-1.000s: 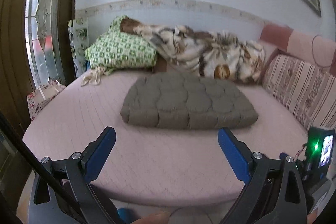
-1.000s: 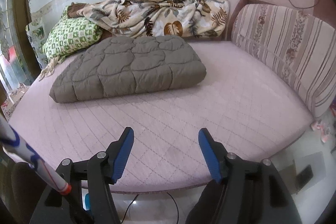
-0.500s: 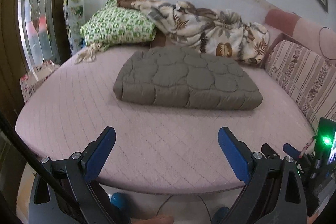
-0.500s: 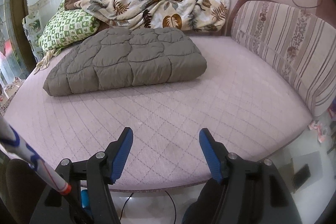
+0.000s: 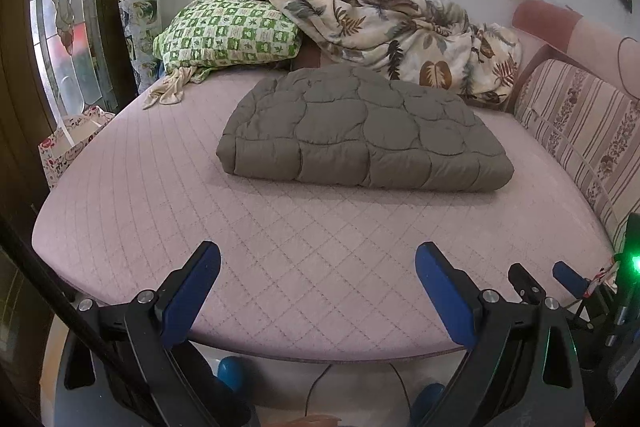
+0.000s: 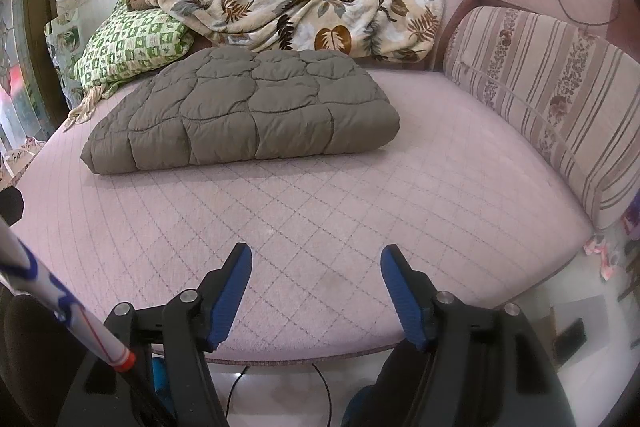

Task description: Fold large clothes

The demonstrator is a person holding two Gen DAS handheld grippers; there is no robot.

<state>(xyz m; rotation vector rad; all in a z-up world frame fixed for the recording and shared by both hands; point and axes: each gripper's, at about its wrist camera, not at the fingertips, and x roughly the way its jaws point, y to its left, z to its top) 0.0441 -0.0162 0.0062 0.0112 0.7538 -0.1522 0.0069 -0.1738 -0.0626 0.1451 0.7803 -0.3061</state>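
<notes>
Olive-grey quilted padded garment (image 5: 364,131), folded into a thick rectangular bundle, lies flat on the pink diamond-stitched mattress (image 5: 280,247), toward twelve o'clock from both grippers and well apart from them. Left gripper (image 5: 318,267) hangs over the near edge of the mattress, its blue-padded jaws spread wide with nothing but bare pink fabric between them. Right gripper (image 6: 316,263) hangs over the same near edge, jaws also apart and empty, pointing down at the quilting. In the right wrist view the folded bundle (image 6: 248,111) sits at about eleven o'clock, its near edge thick and rounded. Beyond it, at twelve o'clock against the wall, a crumpled cream blanket with brown leaf print (image 6: 316,15) is heaped up, and at ten o'clock a green-and-white checked pillow (image 6: 128,47) leans against it, its corner just beside the bundle's far left edge. At two o'clock a striped pink floral backrest cushion (image 6: 548,95) runs along the mattress side. At the far right of the left wrist view, around four o'clock, a small green light (image 5: 634,261) glows beside the left gripper.
</notes>
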